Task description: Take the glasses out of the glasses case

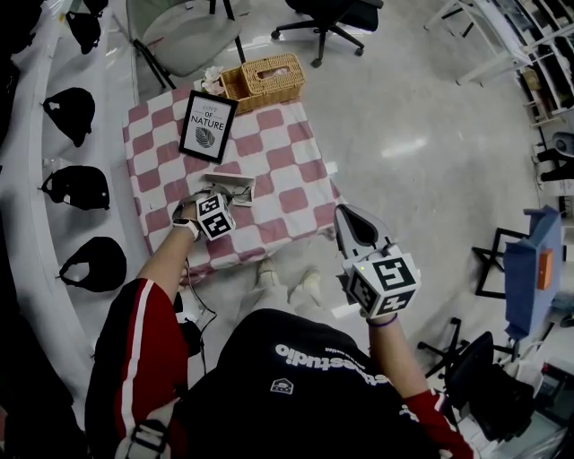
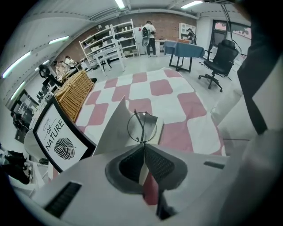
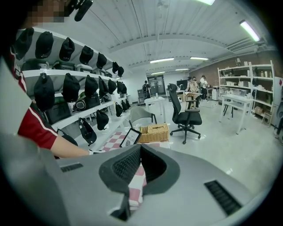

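Note:
The glasses case (image 1: 235, 187) lies open on the pink-and-white checked table (image 1: 296, 170); in the left gripper view its grey flap (image 2: 116, 126) stands up just beyond the jaws. Thin round wire glasses (image 2: 142, 126) rise from it, one lens ring showing. My left gripper (image 2: 143, 145) points steeply down over the case, and its pads pinch the wire frame at the lens's lower edge. In the head view the left gripper (image 1: 213, 208) covers the glasses. My right gripper (image 1: 346, 213) hovers off the table's right edge, shut and empty (image 3: 139, 149).
A framed "Love of Nature" print (image 1: 207, 126) stands behind the case, and a wicker tissue box (image 1: 262, 79) sits at the table's far end. Shelves with black caps (image 1: 76, 188) run along the left. Office chairs (image 1: 327, 18) stand on the floor beyond.

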`<action>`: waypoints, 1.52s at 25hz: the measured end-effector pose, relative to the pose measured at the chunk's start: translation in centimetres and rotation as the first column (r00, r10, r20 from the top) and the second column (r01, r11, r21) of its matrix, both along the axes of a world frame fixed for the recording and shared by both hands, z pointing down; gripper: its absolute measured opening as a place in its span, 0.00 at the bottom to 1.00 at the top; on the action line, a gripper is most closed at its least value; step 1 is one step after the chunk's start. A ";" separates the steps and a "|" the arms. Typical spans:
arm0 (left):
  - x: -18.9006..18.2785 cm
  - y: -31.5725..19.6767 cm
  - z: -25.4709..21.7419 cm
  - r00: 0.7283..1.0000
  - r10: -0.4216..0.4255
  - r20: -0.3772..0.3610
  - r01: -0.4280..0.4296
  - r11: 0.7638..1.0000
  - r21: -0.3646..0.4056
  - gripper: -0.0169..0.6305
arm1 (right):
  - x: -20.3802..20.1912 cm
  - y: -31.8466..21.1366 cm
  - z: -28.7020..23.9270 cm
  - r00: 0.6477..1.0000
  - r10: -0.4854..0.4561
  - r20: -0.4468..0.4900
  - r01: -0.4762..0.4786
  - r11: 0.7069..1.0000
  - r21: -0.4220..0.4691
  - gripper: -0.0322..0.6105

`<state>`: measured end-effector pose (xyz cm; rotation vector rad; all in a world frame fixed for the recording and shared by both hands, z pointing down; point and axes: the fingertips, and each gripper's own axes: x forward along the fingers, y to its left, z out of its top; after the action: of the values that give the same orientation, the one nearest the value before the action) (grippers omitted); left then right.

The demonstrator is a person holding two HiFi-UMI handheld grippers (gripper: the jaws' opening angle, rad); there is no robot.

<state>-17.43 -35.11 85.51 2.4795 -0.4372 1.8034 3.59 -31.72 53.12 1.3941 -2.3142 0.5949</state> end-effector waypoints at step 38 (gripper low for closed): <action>0.5 -1.5 -2.5 0.993 -0.079 -0.083 0.086 0.993 0.080 0.12 | -0.1 1.6 -0.8 1.000 0.000 -0.005 0.000 1.000 0.011 0.05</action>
<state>-16.96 -36.63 83.06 2.5357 -0.6121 1.6832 3.47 -30.17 52.30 1.3986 -2.3172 0.5781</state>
